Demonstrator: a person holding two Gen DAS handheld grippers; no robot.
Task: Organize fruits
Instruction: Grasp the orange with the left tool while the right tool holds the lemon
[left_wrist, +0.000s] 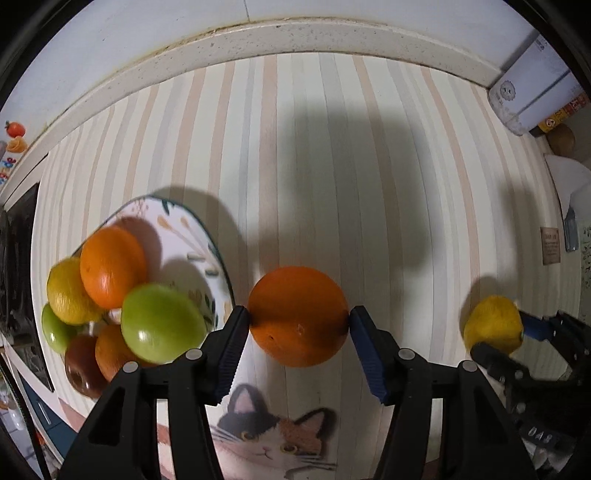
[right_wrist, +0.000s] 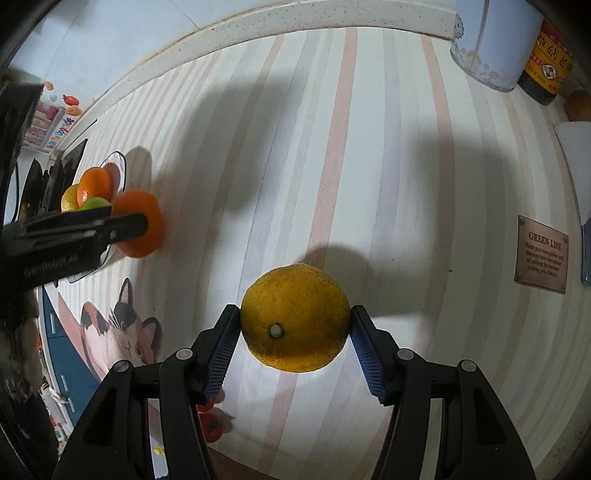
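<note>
Left tool (left_wrist: 299, 325) clamps round orange (left_wrist: 298, 315), right tool (right_wrist: 294, 323) clamps yellow lemon (right_wrist: 294, 317); I judge both firm, waxy, slip-prone, so grip at widest middle.

Orange (left_wrist: 298, 321) and yellow citrus (right_wrist: 294, 318), tong-held.

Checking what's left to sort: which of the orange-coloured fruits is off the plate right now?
The orange clamped in the left gripper, over the striped cloth; the other oranges sit piled on the plate.
</note>
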